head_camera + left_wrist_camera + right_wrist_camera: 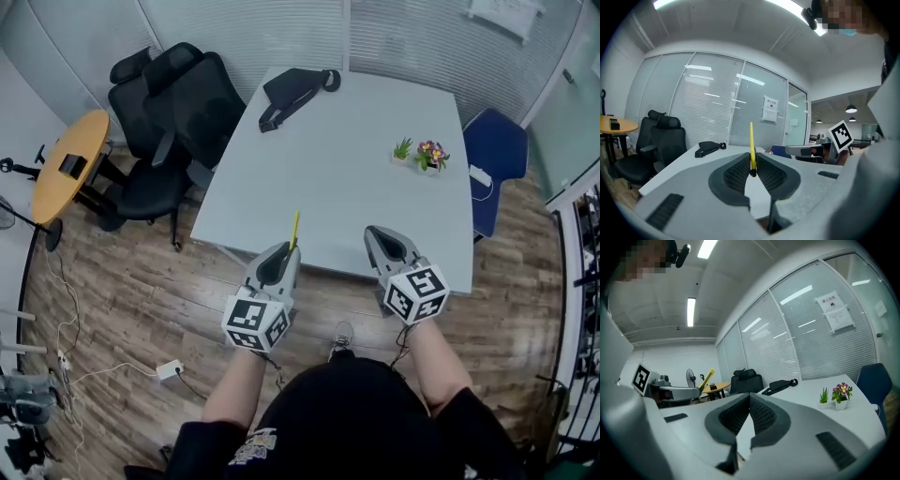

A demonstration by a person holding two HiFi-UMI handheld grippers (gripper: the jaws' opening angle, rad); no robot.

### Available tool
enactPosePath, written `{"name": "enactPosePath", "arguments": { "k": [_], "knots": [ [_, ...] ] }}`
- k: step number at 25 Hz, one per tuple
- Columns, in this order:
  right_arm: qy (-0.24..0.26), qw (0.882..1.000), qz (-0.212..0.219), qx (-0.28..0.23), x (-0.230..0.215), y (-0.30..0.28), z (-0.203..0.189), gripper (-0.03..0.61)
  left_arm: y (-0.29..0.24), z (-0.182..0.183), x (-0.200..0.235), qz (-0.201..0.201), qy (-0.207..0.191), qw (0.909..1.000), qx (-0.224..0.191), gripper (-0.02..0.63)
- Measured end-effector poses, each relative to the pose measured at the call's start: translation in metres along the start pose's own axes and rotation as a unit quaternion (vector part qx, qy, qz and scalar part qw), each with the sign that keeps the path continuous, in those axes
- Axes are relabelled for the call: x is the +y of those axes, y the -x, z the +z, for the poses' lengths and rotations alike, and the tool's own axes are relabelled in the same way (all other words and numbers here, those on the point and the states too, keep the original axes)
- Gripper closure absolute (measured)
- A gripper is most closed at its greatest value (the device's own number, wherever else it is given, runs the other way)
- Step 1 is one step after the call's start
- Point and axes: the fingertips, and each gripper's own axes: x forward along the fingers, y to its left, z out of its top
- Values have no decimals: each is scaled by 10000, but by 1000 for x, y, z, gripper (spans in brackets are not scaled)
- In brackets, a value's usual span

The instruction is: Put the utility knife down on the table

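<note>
My left gripper [288,249] is shut on a slim yellow utility knife [293,230], which stands up from its jaws over the near edge of the white table [328,159]. In the left gripper view the utility knife [751,147] rises upright, pinched edge-on at the left gripper [751,164]. The right gripper [377,234] hovers beside it to the right, over the same table edge, shut with nothing between its jaws. In the right gripper view the right gripper [749,400] has its pads together, and the knife [706,378] shows at the left, held by the other gripper.
A black waist bag [292,93] lies at the table's far side. Two small potted plants [422,154] stand at the right. A black office chair [173,117] and a round wooden side table [67,164] are to the left, a blue chair [499,155] to the right.
</note>
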Motion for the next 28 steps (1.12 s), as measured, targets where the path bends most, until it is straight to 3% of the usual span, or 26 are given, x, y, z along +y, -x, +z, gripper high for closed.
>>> {"name": "enactPosePath", "arguments": {
  "k": [17, 28],
  "knots": [
    [-134, 9999, 16, 7, -69, -56, 20, 575, -87, 18, 24, -3, -90, 9999, 100, 565],
    [-360, 9971, -674, -57, -77, -91, 22, 575, -126, 21, 68, -699, -148, 9969, 335, 565]
  ]
}}
